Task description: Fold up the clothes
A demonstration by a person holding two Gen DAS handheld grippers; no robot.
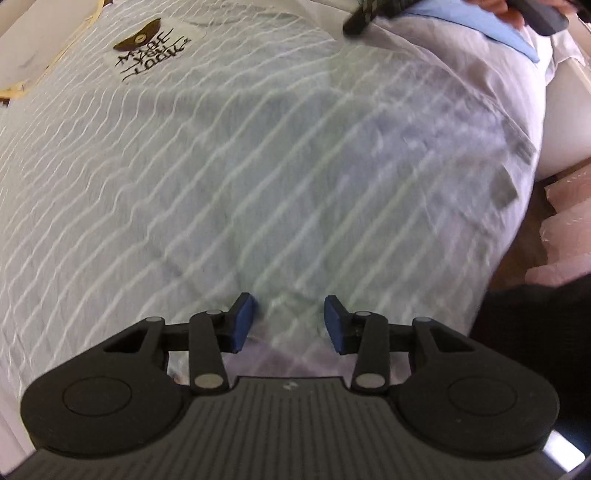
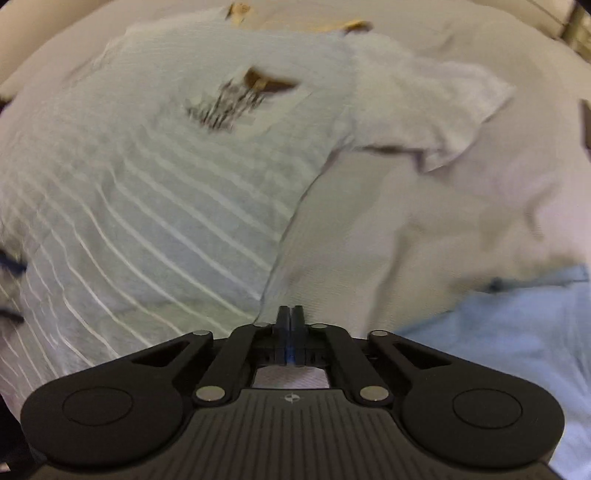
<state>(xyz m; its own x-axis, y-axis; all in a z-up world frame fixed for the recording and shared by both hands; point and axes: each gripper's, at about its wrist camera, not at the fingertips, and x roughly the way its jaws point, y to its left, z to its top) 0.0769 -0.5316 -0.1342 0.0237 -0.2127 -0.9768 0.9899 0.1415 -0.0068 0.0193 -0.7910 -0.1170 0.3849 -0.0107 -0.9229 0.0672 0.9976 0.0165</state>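
A pale grey-green T-shirt (image 1: 221, 166) with thin white stripes and a dark chest print (image 1: 153, 50) lies spread flat, filling the left wrist view. My left gripper (image 1: 288, 306) hovers open just above its lower part, blue pads apart with only cloth beneath. In the blurred right wrist view the same shirt (image 2: 147, 203) lies to the left, its print (image 2: 236, 99) and one sleeve (image 2: 424, 110) farther off. My right gripper (image 2: 290, 314) is shut just beside the shirt's side edge, and nothing shows between its fingers. It appears dark at the top of the left wrist view (image 1: 358, 20).
The shirt rests on a white sheet (image 2: 369, 221). A light blue cloth (image 2: 498, 350) lies to the right of the right gripper, also seen as blue cloth (image 1: 491, 26). Pink padded material (image 1: 565, 206) sits past the right edge. A hand (image 1: 506, 11) holds the far gripper.
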